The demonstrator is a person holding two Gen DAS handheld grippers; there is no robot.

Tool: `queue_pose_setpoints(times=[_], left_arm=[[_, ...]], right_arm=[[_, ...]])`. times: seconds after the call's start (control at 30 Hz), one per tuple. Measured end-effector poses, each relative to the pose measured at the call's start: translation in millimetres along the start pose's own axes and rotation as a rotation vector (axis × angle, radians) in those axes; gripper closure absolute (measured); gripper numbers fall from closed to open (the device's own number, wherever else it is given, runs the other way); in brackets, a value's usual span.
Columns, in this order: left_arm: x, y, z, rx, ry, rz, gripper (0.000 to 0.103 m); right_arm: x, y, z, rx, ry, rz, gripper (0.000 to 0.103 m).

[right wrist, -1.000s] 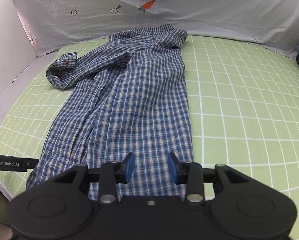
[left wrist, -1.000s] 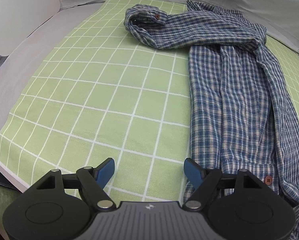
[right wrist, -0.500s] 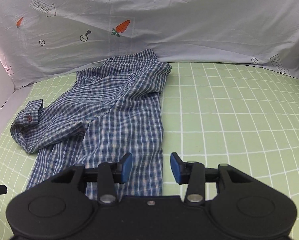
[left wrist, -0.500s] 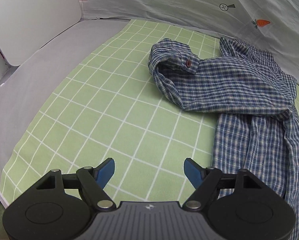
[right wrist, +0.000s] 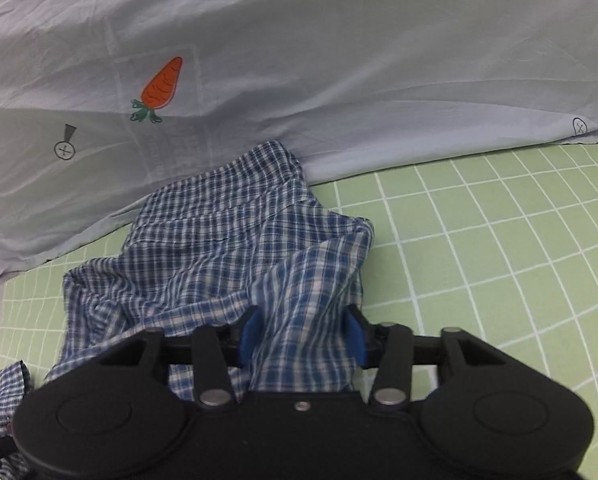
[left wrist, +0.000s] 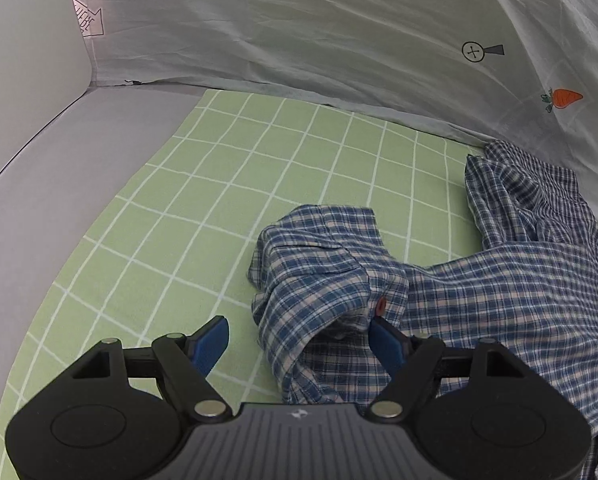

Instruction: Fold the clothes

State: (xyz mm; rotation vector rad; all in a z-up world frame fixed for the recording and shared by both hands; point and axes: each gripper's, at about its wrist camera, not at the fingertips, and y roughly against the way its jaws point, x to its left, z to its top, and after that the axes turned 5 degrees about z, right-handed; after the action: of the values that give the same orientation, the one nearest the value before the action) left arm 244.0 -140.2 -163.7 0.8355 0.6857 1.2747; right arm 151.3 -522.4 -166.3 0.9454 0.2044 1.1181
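Presently listed: one blue checked shirt [left wrist: 499, 304], rumpled on the green grid cloth [left wrist: 203, 216], collar end against the grey printed sheet [right wrist: 339, 60]. Left gripper [left wrist: 299, 340]: jaws spread wide, bunched cuff with red button [left wrist: 381, 304] between them. Right gripper [right wrist: 301, 336]: jaws parted, raised shirt fold between the blue pads, grip not confirmed.

Left gripper [left wrist: 299, 342] jaws wide apart, low over green grid sheet [left wrist: 203, 216]. Plaid shirt [left wrist: 499, 300] cuff [left wrist: 323, 272] bunched between blue fingertips [left wrist: 383, 342], touching the right one. Shirt runs to sheet's far right edge.
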Motion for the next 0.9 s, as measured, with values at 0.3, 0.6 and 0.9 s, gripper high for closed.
queue_pose_setpoints(times=[0.3,0.6,0.9], left_arm=[[1,-24,10,-0.027,0.081,-0.03,0.04],[-1,-4,16,-0.104,0.148,-0.112,0.091],[-58,46,10,-0.144,0.067,-0.489,0.092]], right_arm=[[-16,-26,23,-0.06,0.068,-0.08,0.101],[-7,7,12,-0.079,0.167,-0.182,0.051],[-3,85,-43,-0.092,0.116,-0.158,0.041]])
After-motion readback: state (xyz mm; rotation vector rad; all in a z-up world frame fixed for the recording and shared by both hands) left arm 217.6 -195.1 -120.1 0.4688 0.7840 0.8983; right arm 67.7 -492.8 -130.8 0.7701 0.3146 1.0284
